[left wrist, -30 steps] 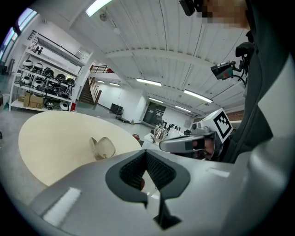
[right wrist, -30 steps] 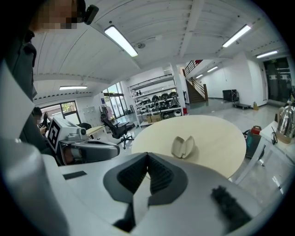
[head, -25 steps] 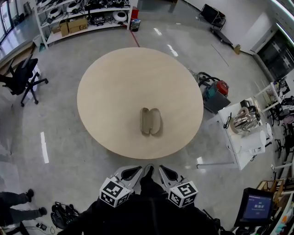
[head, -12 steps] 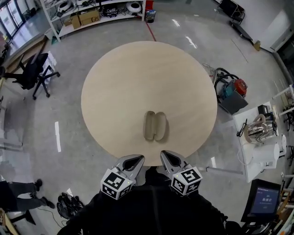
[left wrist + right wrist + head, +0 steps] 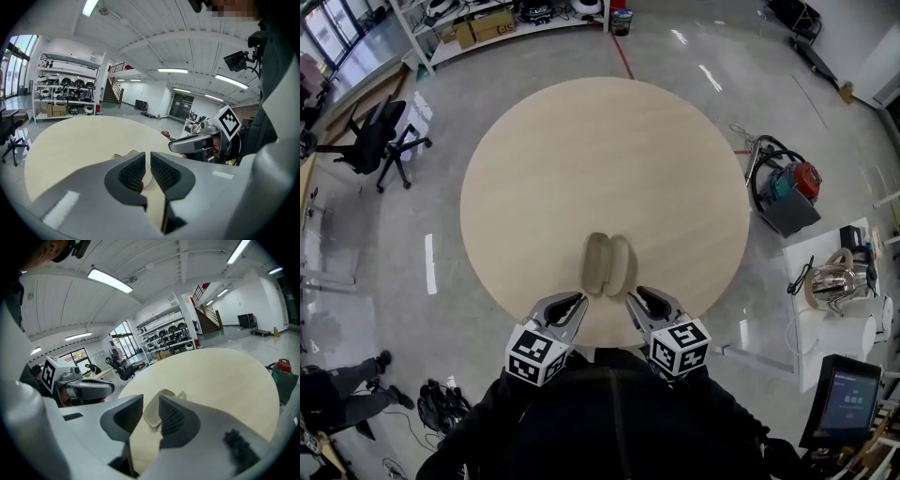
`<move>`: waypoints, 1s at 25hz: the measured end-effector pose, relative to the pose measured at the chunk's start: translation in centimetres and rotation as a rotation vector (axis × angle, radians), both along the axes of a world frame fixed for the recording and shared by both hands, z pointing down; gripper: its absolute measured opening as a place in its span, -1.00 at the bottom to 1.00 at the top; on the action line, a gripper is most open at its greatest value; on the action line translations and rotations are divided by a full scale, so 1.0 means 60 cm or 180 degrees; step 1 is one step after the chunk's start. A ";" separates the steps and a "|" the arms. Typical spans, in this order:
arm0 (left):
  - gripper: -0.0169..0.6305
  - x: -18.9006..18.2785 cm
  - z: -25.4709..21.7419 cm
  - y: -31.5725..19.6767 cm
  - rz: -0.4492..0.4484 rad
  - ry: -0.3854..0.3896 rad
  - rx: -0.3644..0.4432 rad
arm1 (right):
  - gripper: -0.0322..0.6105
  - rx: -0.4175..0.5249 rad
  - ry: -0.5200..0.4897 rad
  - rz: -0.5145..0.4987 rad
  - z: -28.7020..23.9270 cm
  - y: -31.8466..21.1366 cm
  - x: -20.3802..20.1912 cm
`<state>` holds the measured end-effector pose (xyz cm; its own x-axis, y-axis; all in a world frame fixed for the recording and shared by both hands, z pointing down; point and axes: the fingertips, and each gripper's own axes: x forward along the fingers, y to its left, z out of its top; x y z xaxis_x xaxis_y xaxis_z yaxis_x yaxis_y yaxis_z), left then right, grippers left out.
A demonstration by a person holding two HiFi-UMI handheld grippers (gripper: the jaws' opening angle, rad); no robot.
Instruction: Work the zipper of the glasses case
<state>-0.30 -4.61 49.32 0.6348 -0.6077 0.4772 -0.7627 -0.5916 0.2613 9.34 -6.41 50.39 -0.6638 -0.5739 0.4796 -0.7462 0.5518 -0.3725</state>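
A beige glasses case (image 5: 607, 262) lies open like a clamshell on the round wooden table (image 5: 534, 159), close to its near edge. My left gripper (image 5: 577, 299) hangs over that edge, just short of the case's left half. Its jaws have just been opening and stand a thin crack apart with nothing gripped (image 5: 148, 158); the case (image 5: 123, 154) peeks out beyond them. My right gripper (image 5: 635, 293) sits just short of the case's right half. Its jaws have just been opening too and stand apart (image 5: 151, 400), framing the case (image 5: 163, 400) without touching it.
A red and teal machine (image 5: 787, 187) with hoses stands on the floor right of the table. A white side table (image 5: 853, 323) with a metal kettle (image 5: 834, 279) and a monitor (image 5: 848, 398) are at the right. An office chair (image 5: 380, 141) and shelves (image 5: 506, 19) are at the far left.
Both grippers have come forward from over the floor to the table's near edge, closing in on the case. The case lies where it was.
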 end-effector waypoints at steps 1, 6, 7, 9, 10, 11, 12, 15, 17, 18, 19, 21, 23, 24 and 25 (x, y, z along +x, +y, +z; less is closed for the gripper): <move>-0.81 -0.005 0.009 -0.008 -0.0041 -0.0030 -0.0033 | -0.61 -0.0033 -0.0002 -0.0010 0.007 -0.007 0.002; -0.71 -0.024 0.070 -0.047 -0.0174 -0.0142 -0.0286 | -0.51 -0.0282 -0.0043 0.0051 0.052 -0.048 0.019; -0.68 -0.027 0.084 -0.053 -0.0147 -0.0196 -0.0333 | -0.47 -0.0328 -0.0046 0.0078 0.059 -0.056 0.020; -0.62 -0.030 0.110 -0.064 -0.0070 -0.0292 -0.0421 | -0.40 -0.0399 -0.0037 0.0140 0.072 -0.073 0.023; -0.60 -0.032 0.123 -0.069 -0.0030 -0.0322 -0.0467 | -0.38 -0.0435 -0.0031 0.0177 0.079 -0.081 0.023; -0.56 -0.034 0.135 -0.076 0.0010 -0.0336 -0.0518 | -0.37 -0.0477 -0.0030 0.0217 0.086 -0.088 0.022; -0.52 -0.036 0.146 -0.082 0.0045 -0.0329 -0.0580 | -0.36 -0.0526 -0.0032 0.0254 0.094 -0.094 0.020; -0.41 -0.047 0.179 -0.100 0.0068 -0.0171 -0.0886 | -0.35 -0.0729 -0.0057 0.0318 0.125 -0.104 0.008; -0.38 -0.050 0.201 -0.107 0.0055 -0.0028 -0.1114 | -0.35 -0.0880 -0.0085 0.0346 0.148 -0.105 0.004; -0.37 -0.049 0.210 -0.110 0.0070 0.0007 -0.1185 | -0.35 -0.0943 -0.0096 0.0367 0.159 -0.105 0.005; -0.37 -0.045 0.219 -0.114 0.0105 0.0006 -0.1221 | -0.35 -0.0994 -0.0106 0.0393 0.169 -0.106 0.008; -0.37 -0.037 0.232 -0.118 0.0208 -0.0059 -0.1236 | -0.35 -0.1069 -0.0132 0.0453 0.183 -0.108 0.015; -0.35 -0.027 0.242 -0.120 0.0302 -0.0107 -0.1256 | -0.35 -0.1125 -0.0149 0.0496 0.194 -0.109 0.019; -0.35 -0.023 0.247 -0.120 0.0336 -0.0120 -0.1277 | -0.35 -0.1153 -0.0155 0.0506 0.199 -0.108 0.020; -0.34 -0.019 0.251 -0.120 0.0360 -0.0128 -0.1300 | -0.35 -0.1183 -0.0163 0.0509 0.203 -0.108 0.020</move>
